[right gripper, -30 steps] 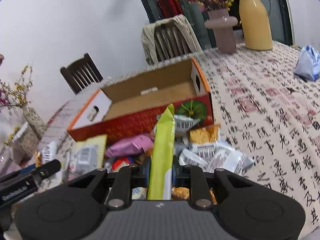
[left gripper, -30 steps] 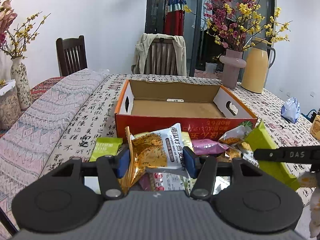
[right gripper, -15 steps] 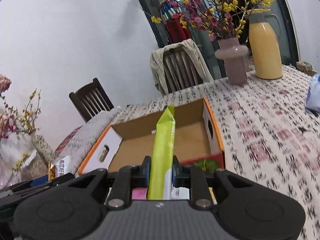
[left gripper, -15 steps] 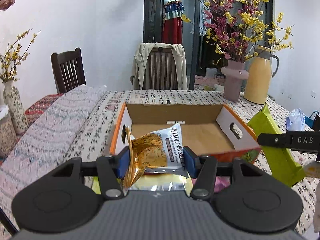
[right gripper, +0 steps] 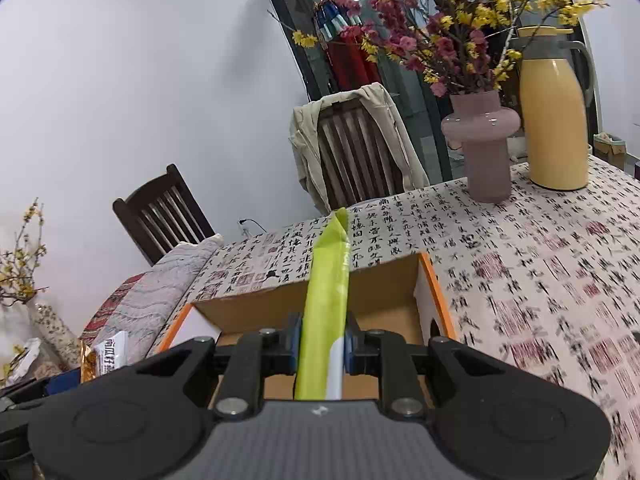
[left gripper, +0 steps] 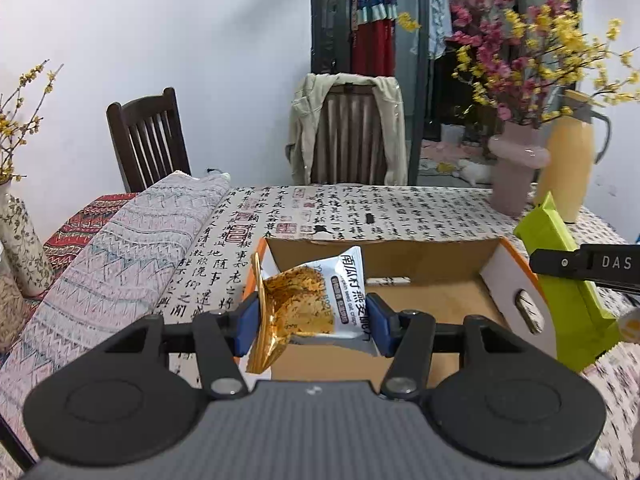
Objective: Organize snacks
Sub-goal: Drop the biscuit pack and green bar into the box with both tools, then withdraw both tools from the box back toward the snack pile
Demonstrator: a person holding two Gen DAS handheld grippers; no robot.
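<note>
Both tongs are clamped on snacks — left tongs (left gripper: 310,322) on the oat-crisp packet (left gripper: 316,300), right tongs (right gripper: 322,338) on the green pouch (right gripper: 326,300) — each held just above the open cardboard box (left gripper: 424,258), its floor lying straight ahead and below

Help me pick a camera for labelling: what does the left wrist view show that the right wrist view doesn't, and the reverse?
Only the left wrist view shows the orange-and-white snack packet face-on, clamped in the left gripper, and the green packet's broad side. Only the right wrist view shows the right gripper pinching the green packet edge-on, and the whole yellow thermos. Both show the open cardboard box, the pink vase, the jacket-draped chair and the calligraphy tablecloth.
</note>
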